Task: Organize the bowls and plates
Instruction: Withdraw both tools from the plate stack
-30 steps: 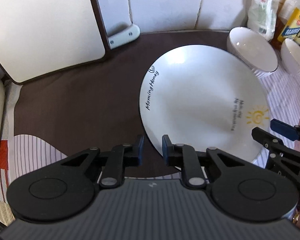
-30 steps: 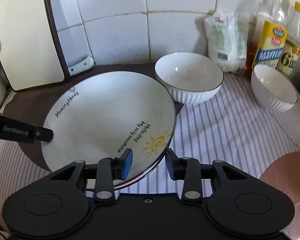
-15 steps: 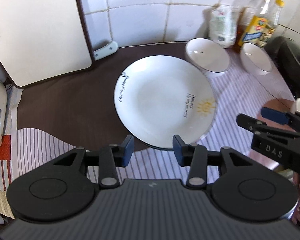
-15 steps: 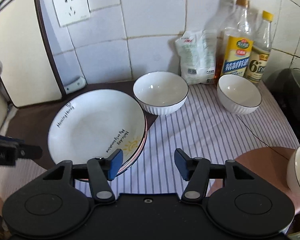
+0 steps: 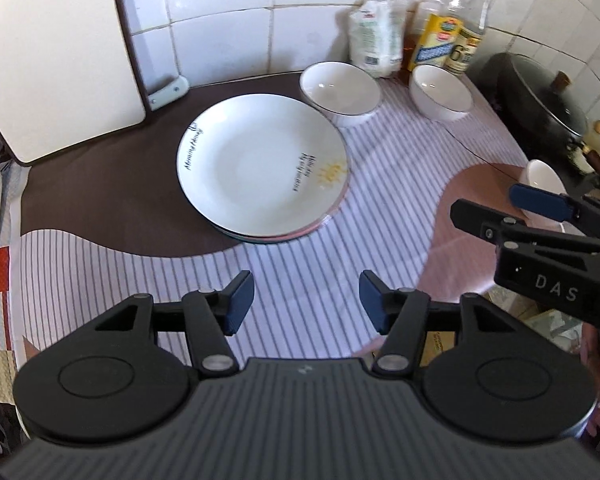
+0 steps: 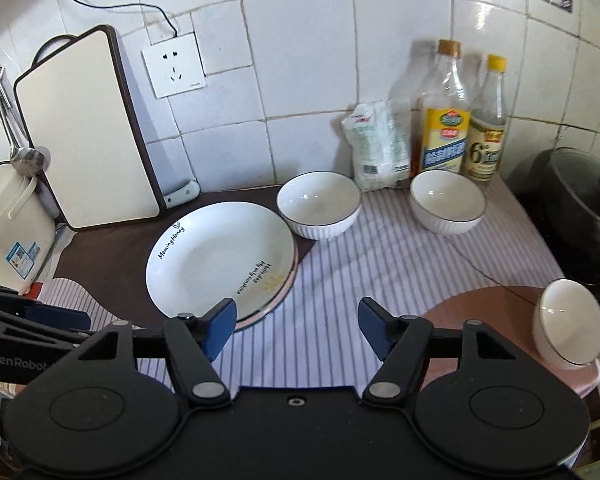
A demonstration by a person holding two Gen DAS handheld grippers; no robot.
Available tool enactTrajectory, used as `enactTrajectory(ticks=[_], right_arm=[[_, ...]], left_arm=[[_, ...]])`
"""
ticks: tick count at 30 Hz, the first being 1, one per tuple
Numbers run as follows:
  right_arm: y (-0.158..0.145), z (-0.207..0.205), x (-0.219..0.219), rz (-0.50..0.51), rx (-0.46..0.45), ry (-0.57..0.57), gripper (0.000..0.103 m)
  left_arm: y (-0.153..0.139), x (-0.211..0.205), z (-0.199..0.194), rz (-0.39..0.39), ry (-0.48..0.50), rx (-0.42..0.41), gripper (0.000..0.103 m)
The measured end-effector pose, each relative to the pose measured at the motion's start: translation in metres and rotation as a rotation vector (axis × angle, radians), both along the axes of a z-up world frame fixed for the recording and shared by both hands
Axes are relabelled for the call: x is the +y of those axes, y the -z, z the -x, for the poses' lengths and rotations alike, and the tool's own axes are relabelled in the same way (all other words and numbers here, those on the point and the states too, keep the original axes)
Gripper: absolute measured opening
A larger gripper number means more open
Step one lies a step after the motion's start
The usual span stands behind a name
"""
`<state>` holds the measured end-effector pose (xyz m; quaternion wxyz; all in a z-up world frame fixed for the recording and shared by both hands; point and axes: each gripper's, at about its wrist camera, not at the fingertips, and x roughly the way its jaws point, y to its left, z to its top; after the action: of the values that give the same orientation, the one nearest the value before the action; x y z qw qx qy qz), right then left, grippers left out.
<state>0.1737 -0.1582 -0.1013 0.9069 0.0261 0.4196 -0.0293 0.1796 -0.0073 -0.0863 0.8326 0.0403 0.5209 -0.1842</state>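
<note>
The top plate (image 6: 220, 260) of the plate stack carries the legible text "Morning Honey" on its left rim and a line beginning "Hello day" beside a yellow sun motif on its right; pink and pale rims of lower plates show beneath it. The stack rests where the brown cloth area (image 5: 100, 196) meets the striped cloth (image 6: 380, 272). Near bowl (image 6: 319, 210) sits just beside the stack's far-right edge; second bowl (image 6: 447, 207) stands apart to the right, and a third bowl (image 6: 568, 322) lies tilted at the right counter edge. The left gripper (image 5: 306, 306) is spread wide and holds nothing; its body reads "GenRobot" in the right wrist view. The right gripper (image 6: 296, 326) is likewise spread wide and empty; its side reads "DAS". Behind the bowls stand a white packet (image 6: 378, 146), a yellow-labelled bottle (image 6: 444, 120) and a bottle (image 6: 486, 124) marked "6". A cutting board (image 6: 84, 132) leans against the tiled wall below a wall socket (image 6: 174, 66). A lidded black pan (image 6: 584, 196) occupies the far right.
</note>
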Motion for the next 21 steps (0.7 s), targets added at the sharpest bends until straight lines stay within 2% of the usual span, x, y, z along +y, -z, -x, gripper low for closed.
enactTrajectory(ticks=[1,2,4,8,11,14,17,21], right_arm=[[-0.003,0.005,-0.002,0.003,-0.004,0.0,0.075],[-0.005,0.01,-0.004,0.003,-0.007,0.001,0.076],[-0.009,0.019,-0.009,0.009,-0.008,0.008,0.087],[-0.018,0.039,-0.021,0.034,-0.027,0.017,0.089],[-0.021,0.053,-0.031,0.05,-0.047,0.029,0.091],[-0.024,0.069,-0.046,0.059,-0.086,0.017,0.092],[-0.027,0.081,-0.058,0.069,-0.126,-0.004,0.093],[-0.026,0.093,-0.081,0.113,-0.171,0.03,0.096]], left_arm=[[-0.002,-0.002,0.004,-0.001,0.002,-0.003,0.067],[-0.004,-0.005,0.009,-0.001,0.005,-0.01,0.069],[-0.007,-0.01,0.016,-0.002,0.012,-0.021,0.074],[-0.012,-0.02,0.027,-0.006,0.015,-0.037,0.086],[-0.015,-0.033,0.032,-0.043,0.011,-0.068,0.088],[-0.013,-0.048,0.034,-0.088,0.005,-0.066,0.091],[-0.013,-0.061,0.036,-0.085,0.009,-0.074,0.091],[-0.008,-0.085,0.04,-0.066,0.048,-0.087,0.092]])
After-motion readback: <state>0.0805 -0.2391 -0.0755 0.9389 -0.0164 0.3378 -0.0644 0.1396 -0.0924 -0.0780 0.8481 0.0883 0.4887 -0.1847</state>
